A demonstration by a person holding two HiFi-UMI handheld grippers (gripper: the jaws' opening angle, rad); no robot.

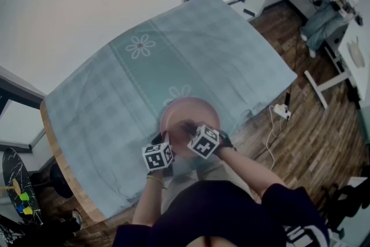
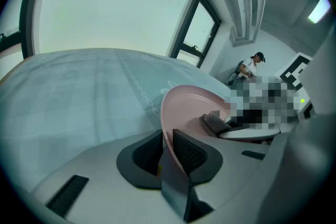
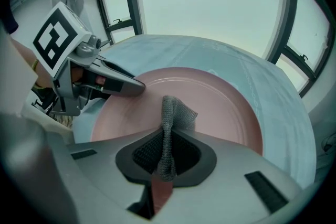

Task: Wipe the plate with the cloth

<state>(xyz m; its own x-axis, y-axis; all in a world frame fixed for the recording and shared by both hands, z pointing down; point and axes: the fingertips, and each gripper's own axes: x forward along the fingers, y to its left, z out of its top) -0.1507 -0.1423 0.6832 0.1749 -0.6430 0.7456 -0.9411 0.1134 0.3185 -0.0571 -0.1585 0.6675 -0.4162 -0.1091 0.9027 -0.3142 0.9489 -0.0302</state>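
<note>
Left gripper (image 2: 167, 148): plate (image 2: 190, 106) rim passes between the fingers (image 2: 147, 152); its lower edge hidden behind the gripper body. Right part of that view blurred out. Right gripper (image 3: 167, 152): cloth (image 3: 176, 113) tail vanishes between the fingers (image 3: 187, 155); plate's near rim covered. Head view: marker cubes (image 1: 158, 156) hide both grips. Distant person (image 1: 329, 14) too small to read.

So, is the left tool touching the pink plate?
Touching. In the left gripper view, the left tool is clamped on the rim of the pink plate, with one pad on each side.
</note>
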